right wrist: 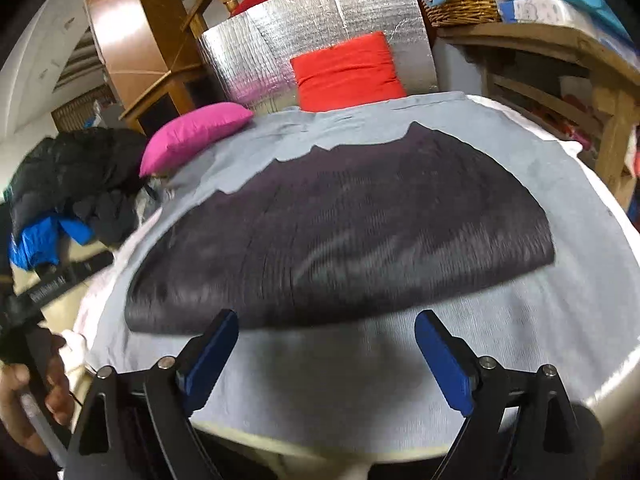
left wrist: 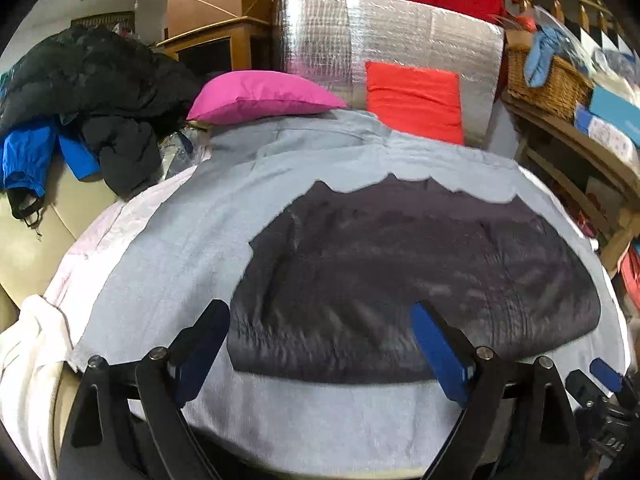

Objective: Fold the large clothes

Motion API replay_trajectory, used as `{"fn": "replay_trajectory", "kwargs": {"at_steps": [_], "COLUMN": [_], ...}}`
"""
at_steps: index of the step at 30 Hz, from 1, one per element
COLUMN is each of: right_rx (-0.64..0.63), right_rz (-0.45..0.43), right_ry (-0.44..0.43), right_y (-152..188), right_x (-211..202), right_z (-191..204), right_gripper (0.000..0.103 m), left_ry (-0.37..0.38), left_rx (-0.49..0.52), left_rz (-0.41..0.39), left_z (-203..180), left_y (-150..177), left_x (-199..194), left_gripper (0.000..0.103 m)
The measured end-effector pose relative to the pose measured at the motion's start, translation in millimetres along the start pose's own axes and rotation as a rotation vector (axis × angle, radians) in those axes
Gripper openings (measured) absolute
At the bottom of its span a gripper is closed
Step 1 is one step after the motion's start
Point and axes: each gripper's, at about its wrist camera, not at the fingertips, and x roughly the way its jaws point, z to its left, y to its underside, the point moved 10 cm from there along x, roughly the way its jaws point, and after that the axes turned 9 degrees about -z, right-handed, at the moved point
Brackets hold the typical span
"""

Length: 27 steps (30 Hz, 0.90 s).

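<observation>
Here, a dark grey garment is seen spread flat on a pale grey cloth that covers the work surface, already gathered into a broad rounded block with a wavy far edge and a straight near edge. The left gripper is held low over the near edge with its blue-padded fingers spread wide and nothing between them. The right gripper is held likewise just short of the near hem, its fingers apart and empty.

The fabric is judged to be soft, limp and fairly thick, with a ribbed or quilted grain; some bulk and a little weight are to be expected, and layers are likely to slide over one another when lifted. A hold is best taken at the two near corners, all layers pinched together, so that the block can be carried over toward the far edge without sagging in the middle. A pink cushion and a red cushion lie beyond the cloth, well apart from the garment.
</observation>
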Motion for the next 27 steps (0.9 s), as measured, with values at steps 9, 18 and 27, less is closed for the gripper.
{"fn": "replay_trajectory", "kwargs": {"at_steps": [9, 18, 27], "right_rx": [-0.004, -0.053, -0.110], "right_rz": [-0.022, -0.077, -0.098], "right_ry": [0.103, 0.125, 0.137], "right_y": [11.4, 10.4, 7.0], "right_x": [-25.7, -55.3, -57.0], "right_z": [-10.1, 1.2, 10.2], "right_gripper": [0.092, 0.092, 0.092], "left_ry": [0.017, 0.053, 0.066], "left_rx": [0.021, 0.016, 0.019], "left_rz": [0.005, -0.029, -0.031], "left_z": [-20.4, -36.3, -39.6], "left_y": [23.2, 22.4, 25.8], "left_x": [-34.8, -62.2, -60.3], "left_gripper": [0.092, 0.092, 0.093]}}
